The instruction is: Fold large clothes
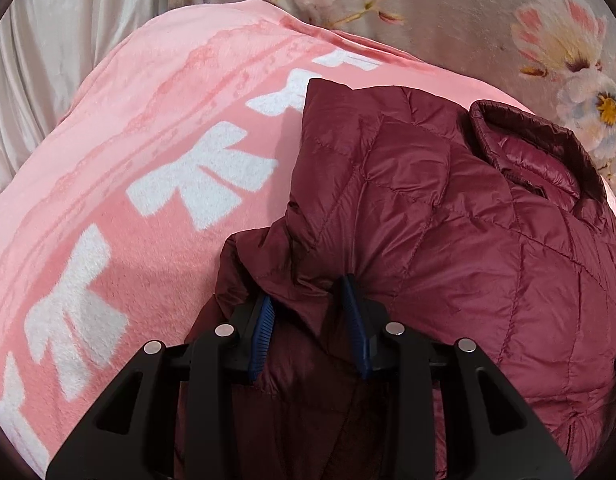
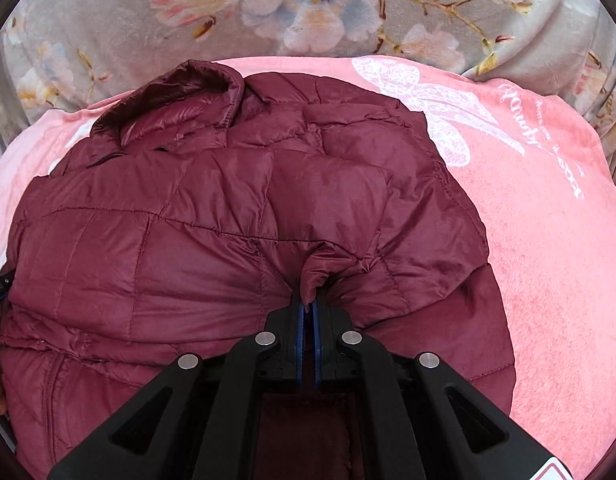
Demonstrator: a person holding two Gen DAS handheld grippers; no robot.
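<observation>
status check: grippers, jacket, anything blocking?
Left gripper open, fabric fold between its fingers. Right gripper shut on the maroon quilted puffer jacket. Jacket lies bunched on the pink fleece blanket. No obstruction in view.

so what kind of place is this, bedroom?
Probably a bedroom, on a bed. A maroon puffer jacket lies on a pink fleece blanket over a floral bedspread, with pale curtain-like fabric behind. No table or hard furniture shows.
</observation>
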